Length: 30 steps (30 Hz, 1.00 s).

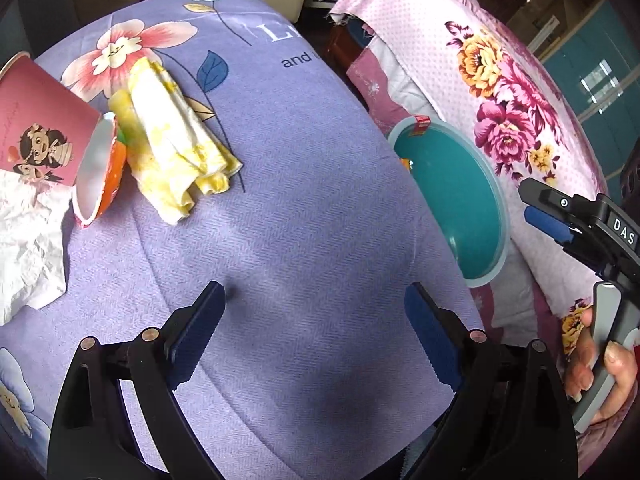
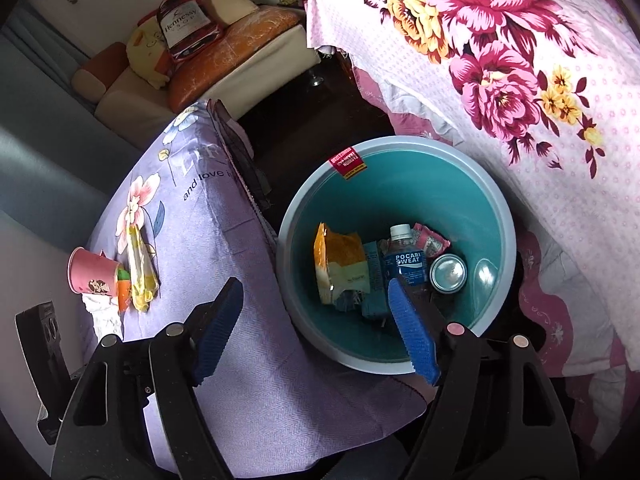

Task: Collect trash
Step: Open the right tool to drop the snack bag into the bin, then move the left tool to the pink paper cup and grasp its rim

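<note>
Both grippers stand wide and empty: left gripper (image 1: 314, 338) over the lavender counter (image 1: 300, 208), right gripper (image 2: 316, 330) at the teal bin (image 2: 494, 200) rim. Four pieces remain at ten o'clock: pink paper cup (image 1: 38, 128), orange cup (image 1: 110, 176), yellow wrapper (image 1: 176, 140), white tissue (image 1: 28, 248). The clustered cups could roll if nudged.

Lilac flowered cloth (image 1: 304, 208) spread beneath the left claw, pink rose-print cover (image 2: 520, 80) up and right of the right claw, Hennessy bottle (image 2: 182, 26) far beyond it on orange and cream cushions (image 2: 224, 56), yellow plush toy (image 2: 146, 56) beside the bottle.
</note>
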{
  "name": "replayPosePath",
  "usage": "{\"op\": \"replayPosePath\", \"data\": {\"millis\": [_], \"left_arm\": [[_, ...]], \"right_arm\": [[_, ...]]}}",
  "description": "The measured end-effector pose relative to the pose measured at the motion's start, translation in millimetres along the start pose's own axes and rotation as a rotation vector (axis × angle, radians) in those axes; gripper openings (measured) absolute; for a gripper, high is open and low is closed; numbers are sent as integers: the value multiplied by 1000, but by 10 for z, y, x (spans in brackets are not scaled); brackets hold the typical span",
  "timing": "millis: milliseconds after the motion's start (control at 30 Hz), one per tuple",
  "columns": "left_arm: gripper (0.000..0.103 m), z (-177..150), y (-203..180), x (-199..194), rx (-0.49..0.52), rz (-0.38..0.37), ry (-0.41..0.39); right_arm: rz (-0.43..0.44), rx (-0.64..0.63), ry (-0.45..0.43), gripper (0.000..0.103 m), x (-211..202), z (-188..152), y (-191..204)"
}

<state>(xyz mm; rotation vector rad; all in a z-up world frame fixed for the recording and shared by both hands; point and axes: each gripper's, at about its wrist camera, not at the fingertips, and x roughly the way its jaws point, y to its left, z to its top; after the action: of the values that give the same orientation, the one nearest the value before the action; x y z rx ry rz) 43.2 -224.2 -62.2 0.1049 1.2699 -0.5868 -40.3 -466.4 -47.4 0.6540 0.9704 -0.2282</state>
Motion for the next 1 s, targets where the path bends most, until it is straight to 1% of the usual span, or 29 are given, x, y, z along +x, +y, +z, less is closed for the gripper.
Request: {"op": "replayPosePath", "data": {"millis": [167,333,600,733,833,1000], "left_arm": [[91,-47,301,-122,-58,1,-24],[91,-119,648,-265,-141,1,-56],[91,-276,1317,-526,-268,17,-108],[91,-291,1613,-665,-352,18,-143],[91,-252,1719,-763,-391,30,-182],[91,-86,1720,-772,-427,47,-222]], "right_arm": [[-9,-43,15,74,15,-29,226],[-13,-96,36,74,69,-54,510],[-4,-261,82,75,284,-159,1278],[6,-327,102,78,412,-240,1603],[11,-346,121,78,524,-273,1760],[24,-337,145,78,672,-276,1875]]}}
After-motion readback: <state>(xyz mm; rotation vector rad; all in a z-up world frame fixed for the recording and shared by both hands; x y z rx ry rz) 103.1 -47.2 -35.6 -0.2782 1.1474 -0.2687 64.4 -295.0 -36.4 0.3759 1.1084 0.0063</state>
